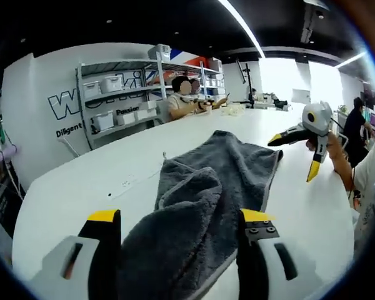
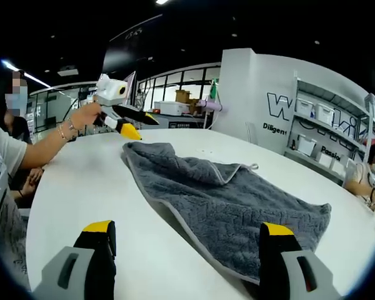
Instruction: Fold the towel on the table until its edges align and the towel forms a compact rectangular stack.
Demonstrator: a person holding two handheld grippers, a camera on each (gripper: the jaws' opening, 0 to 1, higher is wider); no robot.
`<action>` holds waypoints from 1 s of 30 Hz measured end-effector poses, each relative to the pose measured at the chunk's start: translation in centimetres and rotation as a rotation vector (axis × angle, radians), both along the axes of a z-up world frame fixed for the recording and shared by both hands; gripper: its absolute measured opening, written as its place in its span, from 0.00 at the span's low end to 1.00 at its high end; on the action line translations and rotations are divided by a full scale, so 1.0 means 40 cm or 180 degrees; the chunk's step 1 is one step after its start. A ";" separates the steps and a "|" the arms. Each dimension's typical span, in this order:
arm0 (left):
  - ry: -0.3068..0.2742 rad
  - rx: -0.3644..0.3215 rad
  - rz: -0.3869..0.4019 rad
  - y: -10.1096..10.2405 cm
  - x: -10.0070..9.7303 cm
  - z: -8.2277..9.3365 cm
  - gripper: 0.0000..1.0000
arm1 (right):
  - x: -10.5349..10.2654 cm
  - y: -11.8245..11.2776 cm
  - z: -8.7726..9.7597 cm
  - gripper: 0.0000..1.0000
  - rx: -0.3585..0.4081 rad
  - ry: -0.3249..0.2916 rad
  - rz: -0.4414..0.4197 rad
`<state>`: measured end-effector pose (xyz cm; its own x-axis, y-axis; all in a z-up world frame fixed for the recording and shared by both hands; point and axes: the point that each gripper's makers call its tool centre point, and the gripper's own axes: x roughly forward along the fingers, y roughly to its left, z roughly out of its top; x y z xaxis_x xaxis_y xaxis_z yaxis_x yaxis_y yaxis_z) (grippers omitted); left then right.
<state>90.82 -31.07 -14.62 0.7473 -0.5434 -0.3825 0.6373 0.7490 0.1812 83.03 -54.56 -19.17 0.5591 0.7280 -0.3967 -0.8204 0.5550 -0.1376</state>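
The grey towel (image 2: 219, 203) lies spread on the white table (image 2: 100, 187); the left hand-held gripper (image 1: 181, 219) has its jaws wide around a lifted corner, probably lining up a pinch; the right hand-held gripper (image 2: 186, 234) hovers open over the table, holding nothing.

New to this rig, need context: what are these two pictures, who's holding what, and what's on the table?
No robot: a person holds a two-fingered gripper in each hand, with a fisheye camera on each. The left gripper view looks along the fingers of the left gripper; the right gripper view does likewise for the right gripper. Each also catches the other gripper opposite. A grey towel lies rumpled on the white table. Both grippers are open; the towel sits between the left fingers, but nothing looks clamped.
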 end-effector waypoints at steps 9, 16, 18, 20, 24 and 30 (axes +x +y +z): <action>-0.0025 -0.0017 0.0123 -0.027 0.164 -0.001 0.63 | -0.007 0.004 0.003 0.99 -0.0007 -0.0038 0.0025; 0.0375 0.0020 -0.0150 -0.082 0.195 -0.114 0.40 | -0.012 0.002 0.010 0.99 0.0010 -0.0051 0.0035; 0.0420 0.0079 -0.0189 -0.089 0.192 -0.136 0.38 | -0.013 0.003 0.011 0.99 0.0010 -0.0058 0.0038; 0.0449 0.0162 -0.0219 -0.093 0.187 -0.155 0.37 | -0.016 0.007 0.011 0.99 0.0001 -0.0058 0.0061; 0.0500 0.0296 -0.0264 -0.092 0.171 -0.175 0.33 | -0.025 0.017 0.005 0.99 -0.0025 -0.0046 0.0108; 0.0488 0.0497 -0.0195 -0.074 0.179 -0.205 0.33 | -0.029 0.024 0.005 0.99 -0.0036 -0.0053 0.0142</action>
